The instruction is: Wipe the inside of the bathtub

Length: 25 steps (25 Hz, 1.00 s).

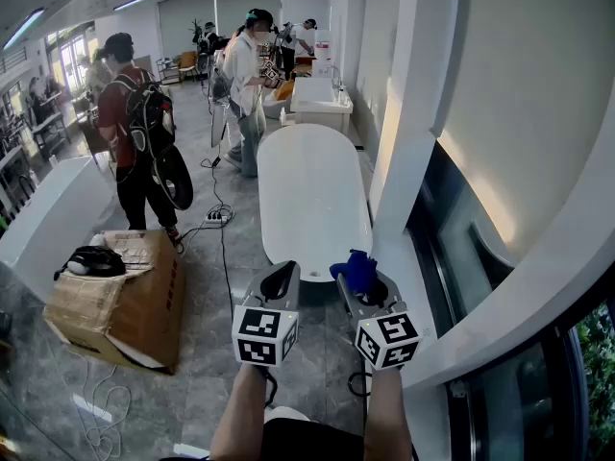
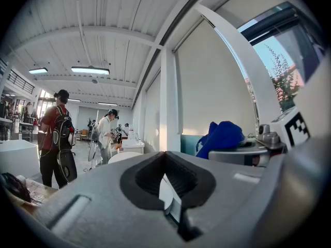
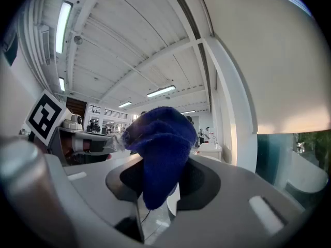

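Cloth (image 3: 159, 138), blue and fleecy, bunches pinched in the right tool (image 1: 368, 286); the left tool (image 1: 280, 280) is pressed together, empty. A smooth white oval bathtub (image 1: 312, 195) stands just ahead on the glossy grey floor (image 1: 207, 257).

2 grippers: left gripper (image 1: 281, 279), right gripper (image 1: 366, 287). 1 blue cloth (image 1: 356, 268). 1 oval bathtub (image 1: 312, 195) at centre. 1 cardboard box (image 1: 125, 303) lower left. 2 nearby people upper left: backpack wearer (image 1: 135, 133), white-shirted person (image 1: 245, 80).

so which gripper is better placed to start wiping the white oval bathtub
Right. The right gripper is shut on the blue fluffy cloth; the left gripper is shut and empty. Both hang short of the white oval bathtub.
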Available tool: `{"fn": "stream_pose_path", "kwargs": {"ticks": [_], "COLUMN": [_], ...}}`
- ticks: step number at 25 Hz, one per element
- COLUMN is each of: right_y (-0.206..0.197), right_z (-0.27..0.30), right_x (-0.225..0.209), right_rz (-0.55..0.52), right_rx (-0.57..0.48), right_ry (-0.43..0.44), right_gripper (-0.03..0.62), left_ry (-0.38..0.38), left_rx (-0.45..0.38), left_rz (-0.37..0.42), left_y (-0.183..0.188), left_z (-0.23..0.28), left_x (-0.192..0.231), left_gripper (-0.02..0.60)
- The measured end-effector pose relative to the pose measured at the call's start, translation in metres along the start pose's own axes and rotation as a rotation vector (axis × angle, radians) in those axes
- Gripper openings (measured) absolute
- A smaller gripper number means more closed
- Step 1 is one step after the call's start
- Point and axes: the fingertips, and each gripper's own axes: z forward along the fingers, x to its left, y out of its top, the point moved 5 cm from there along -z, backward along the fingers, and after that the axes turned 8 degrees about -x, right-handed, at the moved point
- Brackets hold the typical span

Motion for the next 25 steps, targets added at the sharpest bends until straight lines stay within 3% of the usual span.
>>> {"fn": "stream_pose_path", "kwargs": {"ticks": [12, 25], "right_y": [0.0, -0.01], "right_z": [-0.006, 0.024], "right_x": [-0.03, -0.038], "right_rz": [0.015, 0.037], "right_rx": [-0.021, -0.031], "right_ry": [-0.028, 0.008], "right_gripper": [0.143, 0.144], "left_ry": [0.022, 0.102], "left_rx": [0.031, 0.06], "left_rz": [0.007, -0.013], "left_y": [-0.008, -0.019], "left_z": [0.008, 0.019], "left_x": [-0.006, 0.032], "left_gripper": [0.002, 0.002]}}
